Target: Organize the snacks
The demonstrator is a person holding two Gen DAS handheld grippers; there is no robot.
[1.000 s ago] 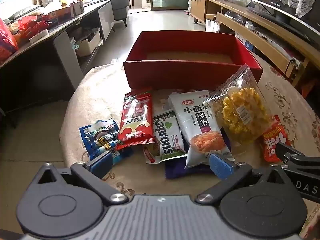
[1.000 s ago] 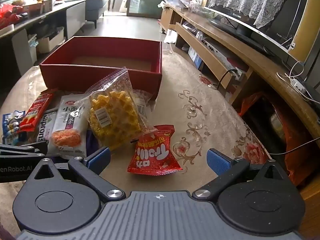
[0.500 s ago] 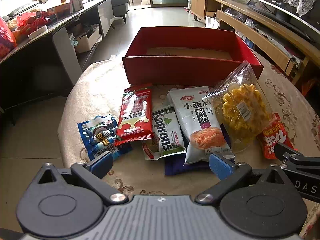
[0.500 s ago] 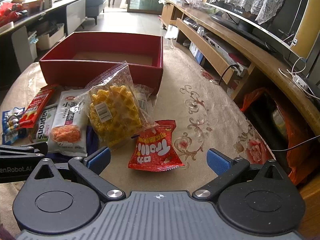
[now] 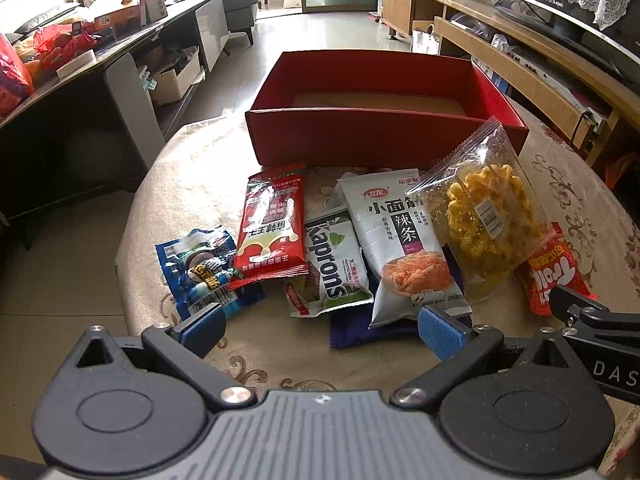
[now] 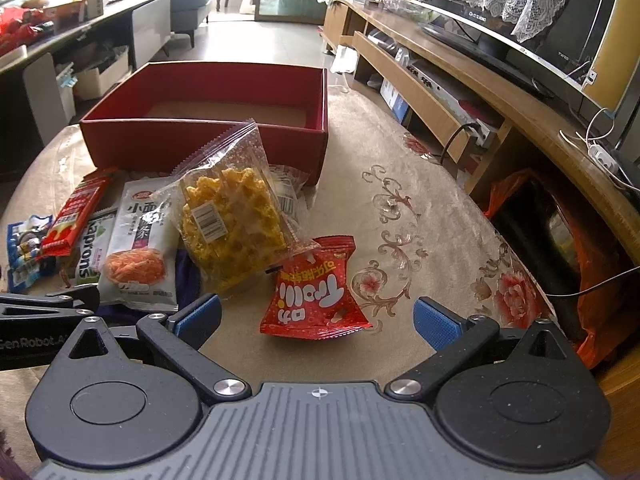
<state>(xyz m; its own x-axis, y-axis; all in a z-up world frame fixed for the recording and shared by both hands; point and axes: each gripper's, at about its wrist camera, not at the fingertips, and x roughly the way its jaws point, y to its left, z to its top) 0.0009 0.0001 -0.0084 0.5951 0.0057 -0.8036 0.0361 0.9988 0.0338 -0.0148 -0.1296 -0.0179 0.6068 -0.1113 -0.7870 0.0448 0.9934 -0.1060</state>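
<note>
An empty red box [image 5: 384, 136] [image 6: 208, 140] stands at the far side of the round table. In front of it lie several snack packs: a blue pack [image 5: 204, 272], a red sachet [image 5: 272, 228], a green-white Kaprons pack [image 5: 332, 268], a white spicy-strip pack [image 5: 400, 240] [image 6: 140, 240], a clear bag of yellow snacks [image 5: 484, 216] [image 6: 232, 216] and a red pack [image 6: 316, 288] [image 5: 552, 276]. My left gripper [image 5: 320, 326] is open, short of the packs. My right gripper [image 6: 316, 316] is open just before the red pack.
A beige patterned cloth [image 6: 420, 216] covers the table. A dark blue item [image 5: 360, 330] lies under the white pack. A long wooden TV bench [image 6: 480, 92] runs along the right, a dark sideboard [image 5: 80, 92] along the left. An orange bag [image 6: 560, 248] sits beside the table.
Both views have lifted and tilted slightly, so the packs and box sit a little lower in frame. Nothing on the table has moved and both grippers stay open.
</note>
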